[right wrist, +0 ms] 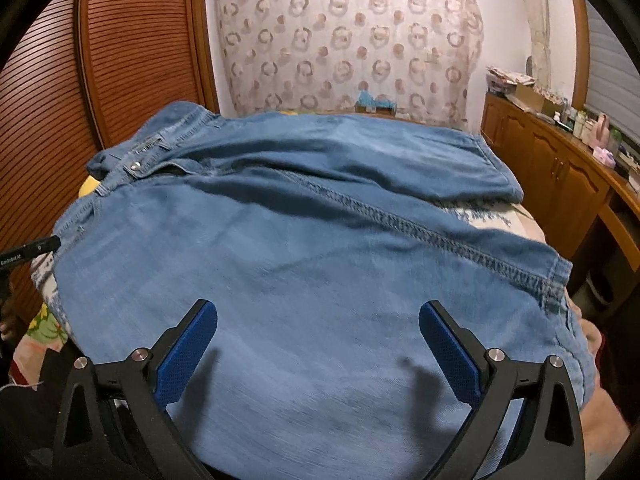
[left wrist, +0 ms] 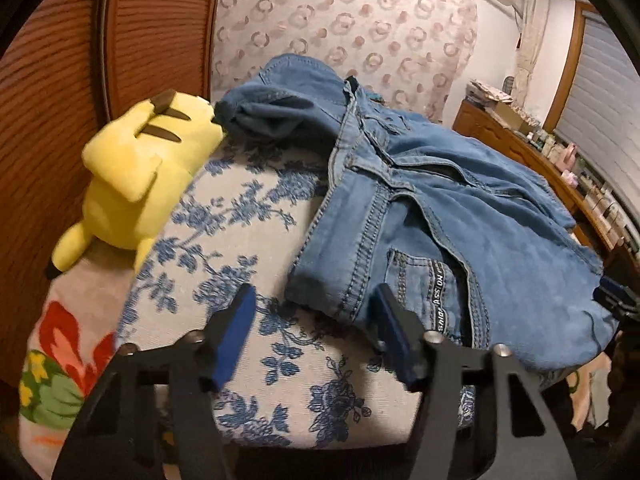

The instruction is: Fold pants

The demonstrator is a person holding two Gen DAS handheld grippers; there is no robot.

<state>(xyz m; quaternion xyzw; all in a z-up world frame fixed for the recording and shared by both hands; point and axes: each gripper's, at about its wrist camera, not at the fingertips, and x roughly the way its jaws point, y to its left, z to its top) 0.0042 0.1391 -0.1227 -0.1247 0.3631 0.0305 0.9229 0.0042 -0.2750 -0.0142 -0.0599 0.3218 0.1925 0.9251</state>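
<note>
Through the left wrist view, we hold the left gripper (left wrist: 316, 312) low over the bed (left wrist: 224, 240), its 2 blue fingers (left wrist: 236, 332) moderately apart with nothing between them; only the floral cover shows in the gap. The jeans (left wrist: 420, 208) lie crumpled on the bed just ahead, and the near corner of the waistband, beside a back pocket (left wrist: 424, 292), sits right by the right-side finger. We judge that we aim here because that corner is the easiest edge to pinch and lift for a fold. A yellow plush toy (left wrist: 136, 176) rests at the bed's left edge, touching the far end of the denim, so a pull that way could snag it.

Through the right wrist view, the right gripper (right wrist: 320, 340) hangs over a broad, fairly flat leg panel of the jeans (right wrist: 280, 248), fingers (right wrist: 188, 348) spread wide and empty, their shadows falling on the cloth below. A stitched seam (right wrist: 400, 224) runs diagonally ahead. We read this hand as waiting above the fabric, ready to take hold or steady it.
</note>
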